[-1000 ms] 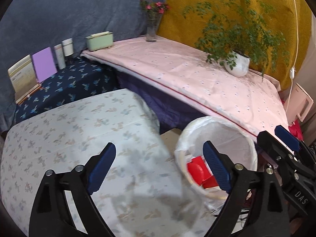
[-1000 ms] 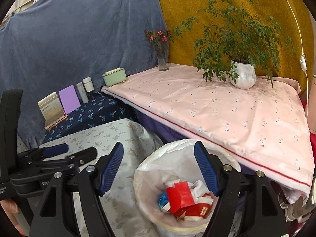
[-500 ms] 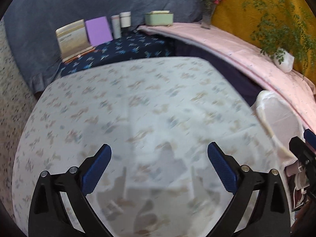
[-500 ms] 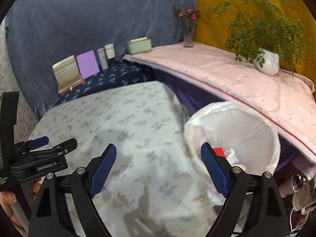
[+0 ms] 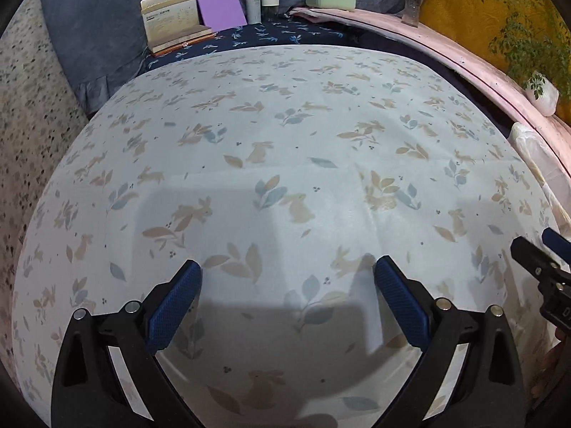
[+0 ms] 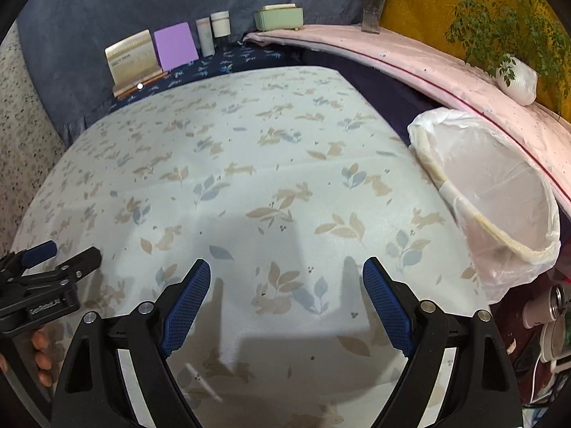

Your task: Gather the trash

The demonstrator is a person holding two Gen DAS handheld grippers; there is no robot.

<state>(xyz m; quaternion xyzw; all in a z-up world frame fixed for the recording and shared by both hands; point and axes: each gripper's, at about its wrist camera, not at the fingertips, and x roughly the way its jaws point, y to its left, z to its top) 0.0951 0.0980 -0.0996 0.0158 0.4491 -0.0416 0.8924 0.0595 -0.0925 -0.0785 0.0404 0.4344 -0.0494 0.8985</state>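
Over tablecloth (image 5: 285, 135), left gripper (image 5: 287, 299) wide (seemingly empty)

Matt cotton-like tablecloth printed with rabbits and leaves (image 6: 285, 164); thin translucent glossy plastic liner on the cream bin (image 6: 499, 192); matt black plastic gripper arms with rough-textured blue pads (image 6: 185, 306)

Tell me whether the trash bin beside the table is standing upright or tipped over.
Upright. The trash bin stands beside the table, mouth up, bag folded over its rim. Its contents cannot be seen.
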